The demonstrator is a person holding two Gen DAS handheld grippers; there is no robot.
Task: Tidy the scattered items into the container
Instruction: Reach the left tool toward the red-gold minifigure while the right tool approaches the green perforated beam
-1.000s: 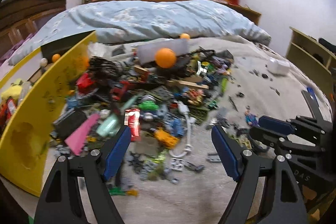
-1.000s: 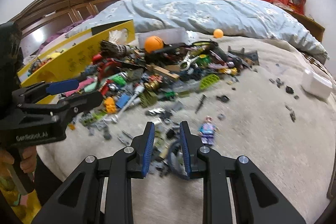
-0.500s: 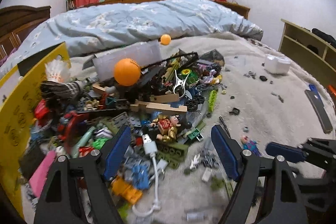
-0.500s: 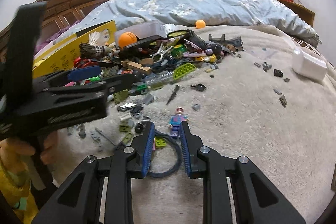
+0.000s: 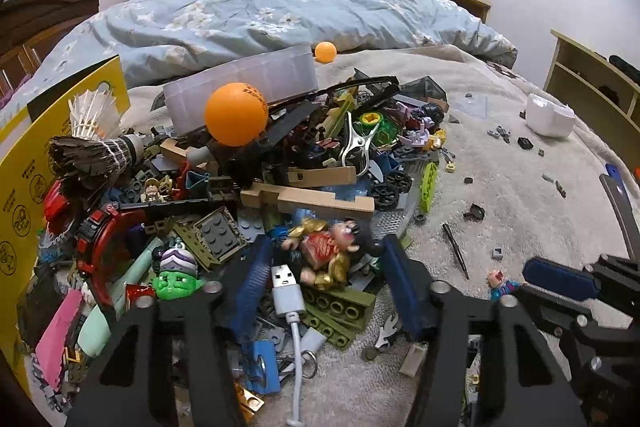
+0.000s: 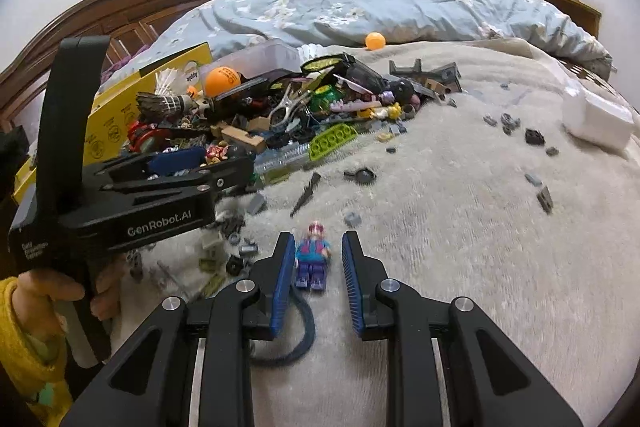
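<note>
Right wrist: purple minifigure point(image 6: 313, 259) lies between the fingers point(image 6: 283, 279), untouched

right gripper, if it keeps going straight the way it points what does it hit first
Most likely the small purple minifigure lying on the blanket, right between the right gripper fingers. They look clear of it, though depth is hard to judge.

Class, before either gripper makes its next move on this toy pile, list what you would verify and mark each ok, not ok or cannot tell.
1. Left gripper over a target: ok, jaws closing around the red-and-gold figure.
2. USB plug clear of those jaws: not ok, it lies between them.
3. Right gripper lined up on the purple minifigure: ok.
4. Right pads touching it: not ok, gaps both sides.
5. Room in the yellow box: cannot tell.
</note>
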